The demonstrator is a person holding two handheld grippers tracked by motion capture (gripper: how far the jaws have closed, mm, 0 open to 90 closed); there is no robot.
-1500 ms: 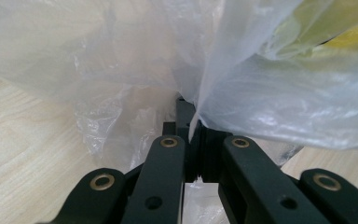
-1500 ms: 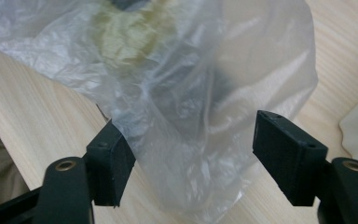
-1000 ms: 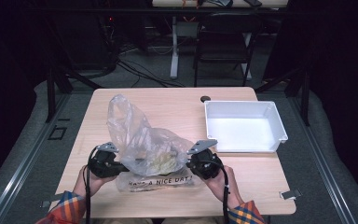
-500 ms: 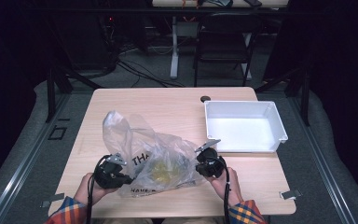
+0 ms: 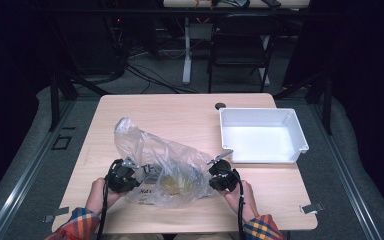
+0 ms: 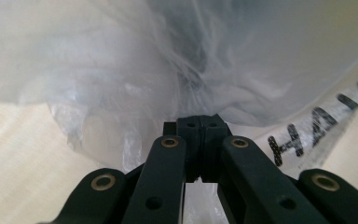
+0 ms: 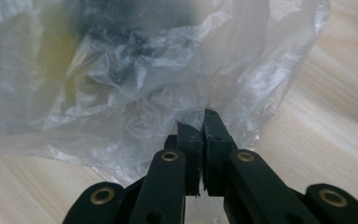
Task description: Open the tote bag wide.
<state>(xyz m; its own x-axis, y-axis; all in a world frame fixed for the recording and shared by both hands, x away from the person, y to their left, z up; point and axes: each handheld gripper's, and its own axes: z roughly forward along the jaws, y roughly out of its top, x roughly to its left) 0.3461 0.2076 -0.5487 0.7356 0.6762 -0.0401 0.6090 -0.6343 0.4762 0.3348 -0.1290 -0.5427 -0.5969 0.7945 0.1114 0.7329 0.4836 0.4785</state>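
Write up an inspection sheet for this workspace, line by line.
Surface: light wooden table, bare at the far left.
Job's things: clear plastic bag with yellowish contents, lying on the table.
Clutter: empty white bin; small black disc.
Tongs: left tongs and right tongs both shut on the bag's film.
Cables: one trails from each tongs along the forearm.
Surroundings: dark room, chair, floor cables behind the table.

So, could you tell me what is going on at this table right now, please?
A person holds a clear plastic bag between two hand-held grippers at the near edge of the wooden table. The left gripper and the right gripper each have their jaws shut on the film at opposite sides. The bag rests on the table with something yellowish inside. An empty white tray sits to the right, apart from the bag.
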